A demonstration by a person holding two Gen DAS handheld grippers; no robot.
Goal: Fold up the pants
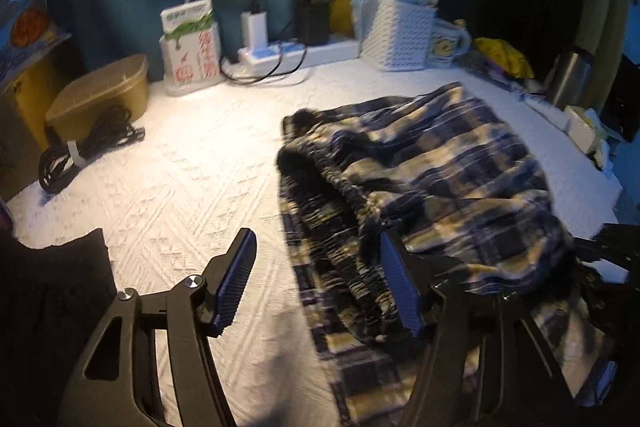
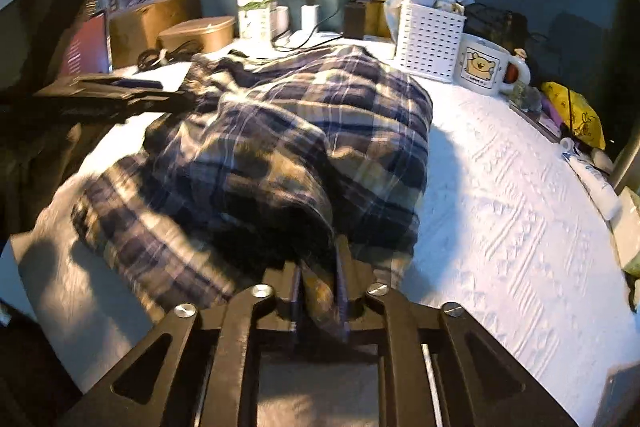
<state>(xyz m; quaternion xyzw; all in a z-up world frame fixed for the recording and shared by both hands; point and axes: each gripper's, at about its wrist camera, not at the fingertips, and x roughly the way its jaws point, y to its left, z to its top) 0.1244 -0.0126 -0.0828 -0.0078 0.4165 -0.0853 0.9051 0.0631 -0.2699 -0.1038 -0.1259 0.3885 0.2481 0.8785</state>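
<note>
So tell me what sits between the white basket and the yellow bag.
A bear-print mug stands between the white basket and the yellow bag, clearest in the right wrist view.

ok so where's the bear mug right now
In the right wrist view the bear mug stands at the far right of the white-covered table, beside the white basket.

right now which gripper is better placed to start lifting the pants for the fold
Right. The right gripper is already pinched on an edge of the plaid pants. The left gripper is open, holding nothing.
</note>
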